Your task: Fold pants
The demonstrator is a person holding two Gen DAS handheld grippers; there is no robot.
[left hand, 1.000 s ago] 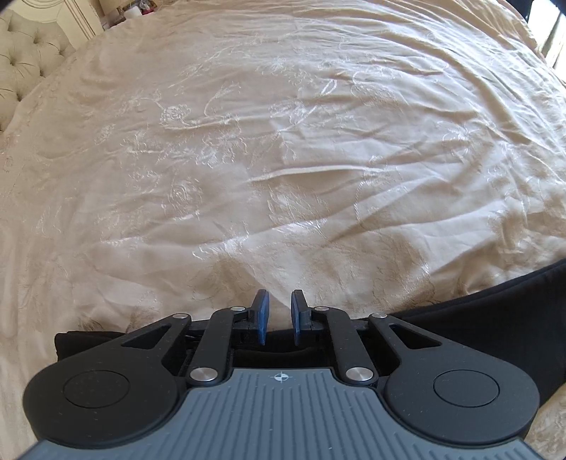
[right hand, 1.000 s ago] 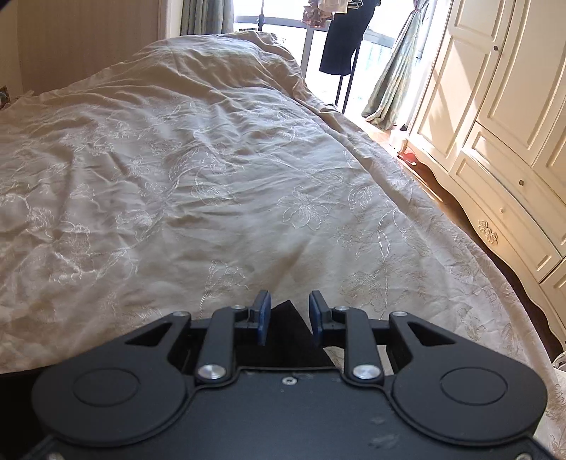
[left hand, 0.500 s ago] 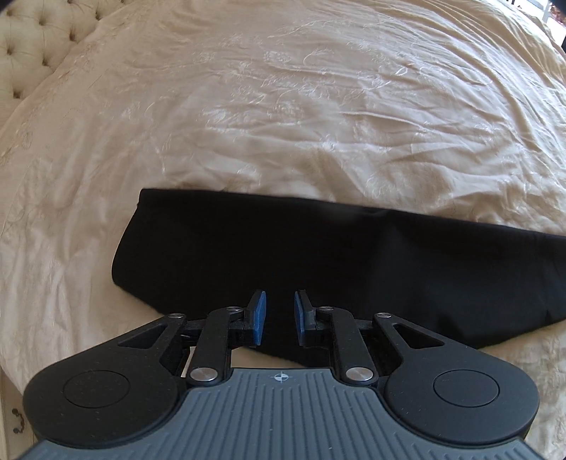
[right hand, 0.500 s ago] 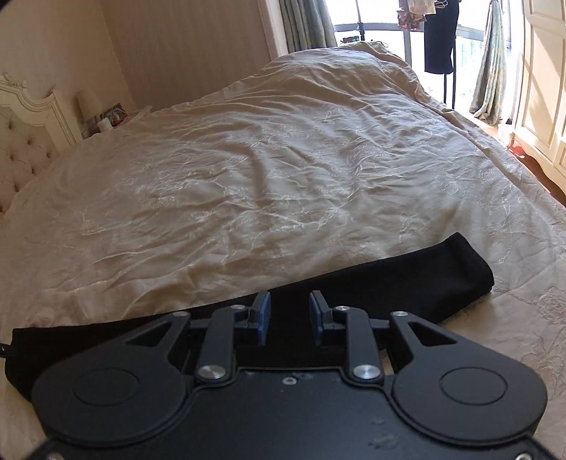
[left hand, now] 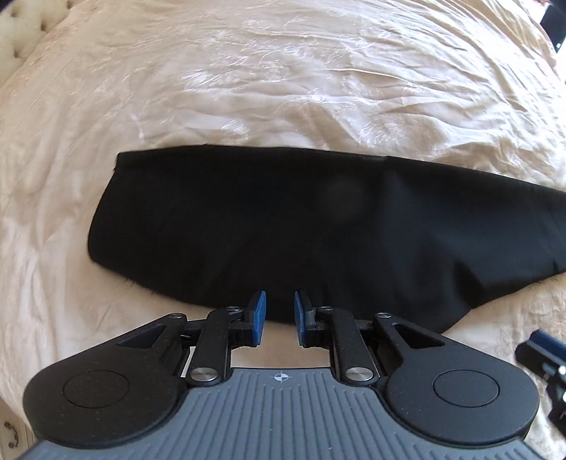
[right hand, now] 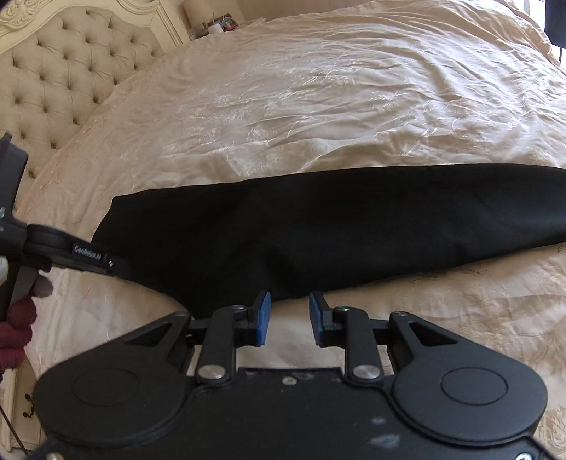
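Observation:
Black pants (left hand: 300,226) lie flat in a long band across the cream bedspread, waist end to the left; they also show in the right wrist view (right hand: 318,226). My left gripper (left hand: 279,313) is open and empty, its blue pads at the pants' near edge, just above the cloth. My right gripper (right hand: 289,316) is open and empty at the near edge, further along the leg. The left gripper's body (right hand: 88,260) shows at the left in the right wrist view, and part of the right gripper (left hand: 543,357) at the lower right in the left wrist view.
The embroidered cream bedspread (right hand: 318,99) stretches far beyond the pants. A tufted headboard (right hand: 60,74) stands at the left, with a nightstand (right hand: 215,24) behind it. The bed's near edge lies just under both grippers.
Both grippers have pulled back from the pants toward the near edge of the bed and let go. The pants now lie spread out in full view.

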